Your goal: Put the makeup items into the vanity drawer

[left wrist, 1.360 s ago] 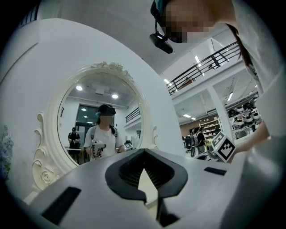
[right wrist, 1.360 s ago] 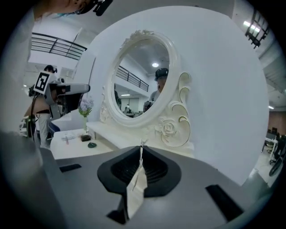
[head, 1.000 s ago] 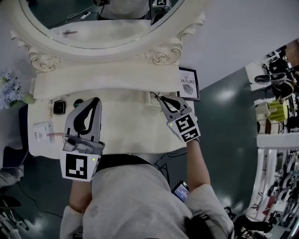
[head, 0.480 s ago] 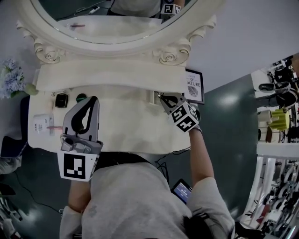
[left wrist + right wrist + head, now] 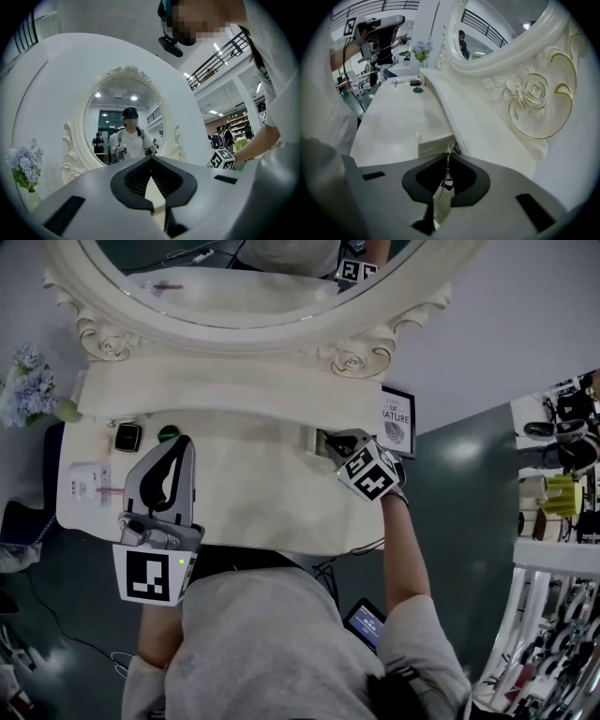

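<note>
My right gripper reaches the small vanity drawer under the mirror shelf, at the table's right. In the right gripper view its jaws are shut on a thin metal drawer pull, and the drawer front stands slightly out. The makeup items lie at the table's far left: a black square compact, a small green round item and a pink stick on a white card. My left gripper hovers above the table beside them, shut and holding nothing.
The cream vanity table carries an oval mirror with a carved frame. A framed print stands at the right end. Blue flowers stand past the left end. A phone lies on the dark floor.
The head view has drifted, so the vanity sits lower and more to the right. My right gripper has drawn closer to the drawer front. The left gripper has hardly moved.
</note>
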